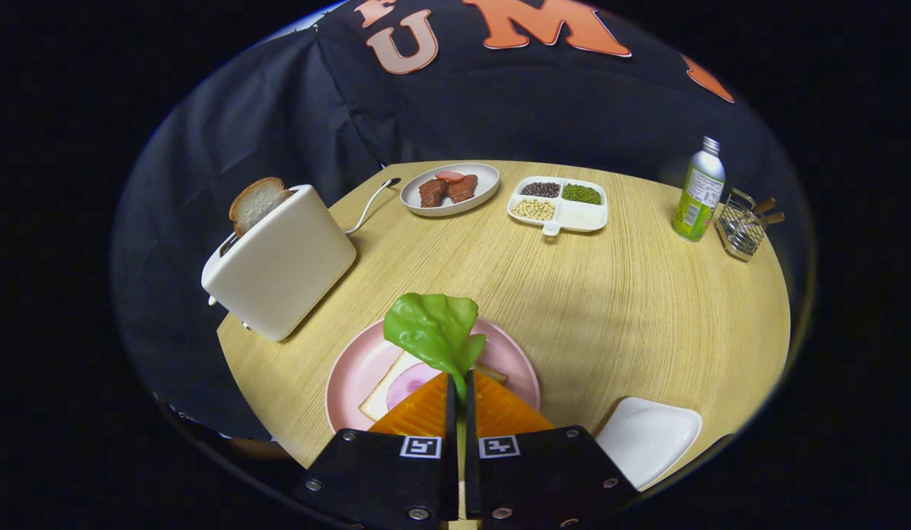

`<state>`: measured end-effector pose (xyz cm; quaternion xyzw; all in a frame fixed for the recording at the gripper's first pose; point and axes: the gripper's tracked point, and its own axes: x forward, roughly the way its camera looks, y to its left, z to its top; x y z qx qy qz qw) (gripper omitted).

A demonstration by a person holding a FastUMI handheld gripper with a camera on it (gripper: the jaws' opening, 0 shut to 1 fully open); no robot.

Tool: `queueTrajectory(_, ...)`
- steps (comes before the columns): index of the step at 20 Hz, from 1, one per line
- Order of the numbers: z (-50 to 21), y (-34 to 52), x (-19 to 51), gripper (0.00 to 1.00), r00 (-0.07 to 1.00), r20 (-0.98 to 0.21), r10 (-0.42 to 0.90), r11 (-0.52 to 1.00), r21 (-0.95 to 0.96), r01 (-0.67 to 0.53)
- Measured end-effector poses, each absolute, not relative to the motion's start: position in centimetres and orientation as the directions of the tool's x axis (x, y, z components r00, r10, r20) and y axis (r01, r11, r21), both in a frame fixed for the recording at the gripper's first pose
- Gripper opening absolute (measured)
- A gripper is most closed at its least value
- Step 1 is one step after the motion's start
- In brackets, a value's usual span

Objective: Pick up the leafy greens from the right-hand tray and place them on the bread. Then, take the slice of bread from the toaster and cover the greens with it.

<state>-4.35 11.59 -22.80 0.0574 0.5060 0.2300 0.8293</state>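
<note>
Two fingers of the gripper point(457, 390) pinch the leafy greens point(434, 330) by the stem, above the bread point(385, 390) on the pink plate point(352, 368). Far left, the toaster point(282, 261) holds a slice point(255, 202); bare table point(610, 294) lies right.

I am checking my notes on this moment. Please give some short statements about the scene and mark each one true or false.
1. The gripper is shut on the leafy greens. True.
2. The toaster is empty. False: a bread slice stands in it.
3. The greens hang above the pink plate. True.
4. The bottle lies on its side. False: it stands upright beside the wire basket.
</note>
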Motion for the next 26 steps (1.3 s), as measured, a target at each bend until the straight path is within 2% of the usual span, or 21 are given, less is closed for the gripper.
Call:
queueTrajectory(6, -22.5, 12.3, -3.3, 0.07, 0.420, -0.804, 0.421, 0.896, 0.295, -0.333)
queueTrajectory(9, -23.0, 12.8, -4.2, 0.07, 0.386, -0.817, 0.427, 0.888, 0.299, -0.349)
queueTrajectory(13, -23.0, 14.5, -5.6, 0.13, 0.341, -0.821, 0.458, 0.861, 0.315, -0.399)
queueTrajectory(15, -22.9, 15.0, -6.2, 0.19, 0.313, -0.831, 0.460, 0.856, 0.321, -0.405)
queueTrajectory(16, -22.7, 15.0, -6.0, 0.27, 0.320, -0.832, 0.453, 0.859, 0.311, -0.406)
queueTrajectory(24, -19.9, 17.0, -5.2, 0.48, 0.336, -0.807, 0.485, 0.848, 0.340, -0.407)
queueTrajectory(26, -19.3, 17.4, -4.9, 0.50, 0.332, -0.806, 0.490, 0.850, 0.359, -0.384)
